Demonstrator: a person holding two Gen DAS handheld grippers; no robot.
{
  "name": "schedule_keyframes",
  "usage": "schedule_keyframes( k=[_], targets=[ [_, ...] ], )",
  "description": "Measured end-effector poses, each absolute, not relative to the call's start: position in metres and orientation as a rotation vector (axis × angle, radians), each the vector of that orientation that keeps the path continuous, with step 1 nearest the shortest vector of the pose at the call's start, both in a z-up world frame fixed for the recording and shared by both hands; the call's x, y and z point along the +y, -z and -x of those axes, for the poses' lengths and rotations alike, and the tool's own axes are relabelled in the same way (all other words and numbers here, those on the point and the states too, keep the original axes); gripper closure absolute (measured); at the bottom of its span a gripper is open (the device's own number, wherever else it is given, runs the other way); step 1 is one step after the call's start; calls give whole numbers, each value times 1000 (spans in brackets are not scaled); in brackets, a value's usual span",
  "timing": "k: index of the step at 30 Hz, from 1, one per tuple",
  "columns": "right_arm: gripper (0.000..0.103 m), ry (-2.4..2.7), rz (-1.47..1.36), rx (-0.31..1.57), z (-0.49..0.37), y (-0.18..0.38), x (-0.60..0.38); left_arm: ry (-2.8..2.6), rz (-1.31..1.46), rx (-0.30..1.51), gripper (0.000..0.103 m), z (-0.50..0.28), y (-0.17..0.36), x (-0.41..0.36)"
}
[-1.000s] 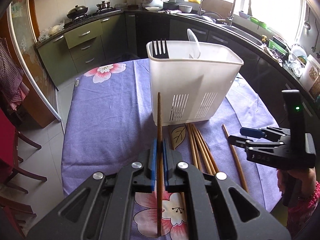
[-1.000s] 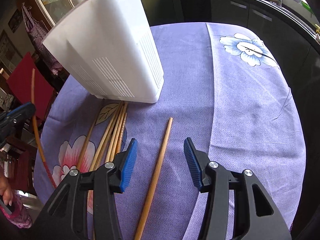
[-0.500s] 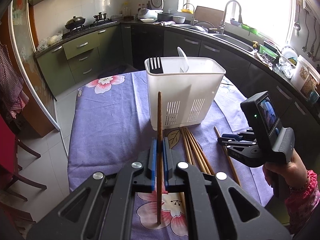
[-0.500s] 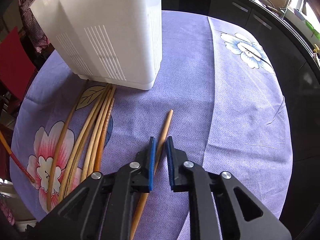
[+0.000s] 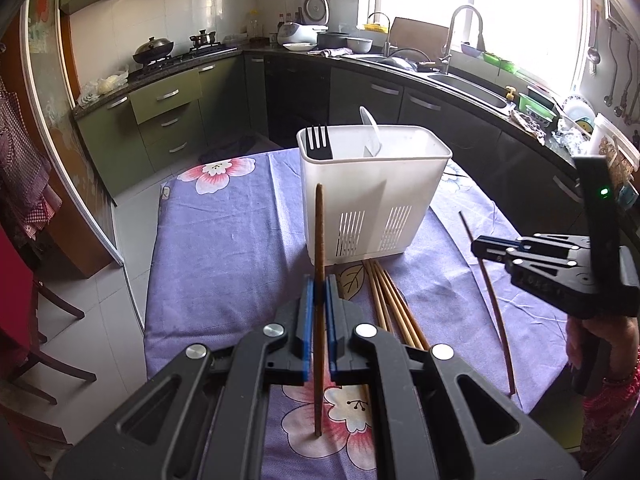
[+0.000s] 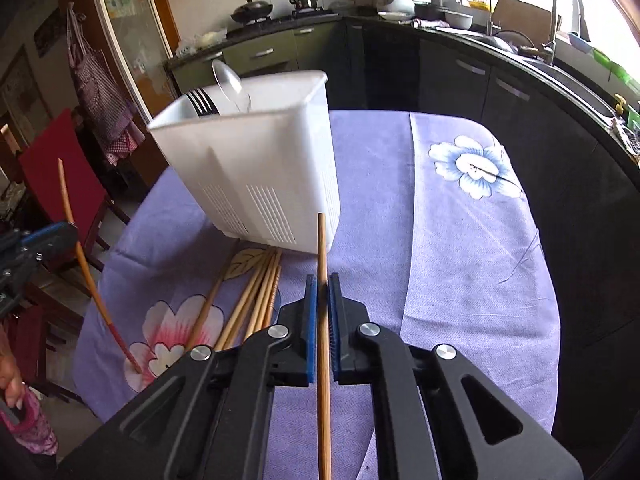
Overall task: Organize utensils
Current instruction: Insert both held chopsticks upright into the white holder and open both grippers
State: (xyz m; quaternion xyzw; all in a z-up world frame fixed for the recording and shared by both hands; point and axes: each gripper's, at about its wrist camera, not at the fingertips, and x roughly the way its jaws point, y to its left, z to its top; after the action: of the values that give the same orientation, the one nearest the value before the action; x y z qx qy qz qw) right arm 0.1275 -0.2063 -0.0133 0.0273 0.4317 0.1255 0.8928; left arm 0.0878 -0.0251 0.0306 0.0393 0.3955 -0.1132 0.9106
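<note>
a dark brown chopstick (image 5: 319, 264) is clamped between the blue-padded fingers of the left gripper (image 5: 318, 292), held upright above the purple flowered cloth on the desk (image 5: 224, 248). a lighter chopstick (image 6: 322, 280) is pinched in the closed fingers of the right gripper (image 6: 322, 292), raised off the cloth. the white utensil holder (image 5: 372, 200) stands on the desk, with a black fork (image 5: 318, 142) and a white spoon (image 5: 370, 130) inside. a bundle of loose chopsticks (image 5: 390, 300) is left lying on the cloth just in front of the holder.
</note>
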Motion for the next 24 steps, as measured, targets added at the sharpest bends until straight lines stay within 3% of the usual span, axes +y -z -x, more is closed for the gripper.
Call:
schedule_keyframes(
  k=[8, 24],
  targets=[
    [97, -281, -68, 698, -85, -46, -211, 234, -72, 788, 97, -80, -44, -20],
    [97, -322, -91, 564, -66, -95, -203, 262, -83, 736, 97, -76, -77, -23]
  ],
)
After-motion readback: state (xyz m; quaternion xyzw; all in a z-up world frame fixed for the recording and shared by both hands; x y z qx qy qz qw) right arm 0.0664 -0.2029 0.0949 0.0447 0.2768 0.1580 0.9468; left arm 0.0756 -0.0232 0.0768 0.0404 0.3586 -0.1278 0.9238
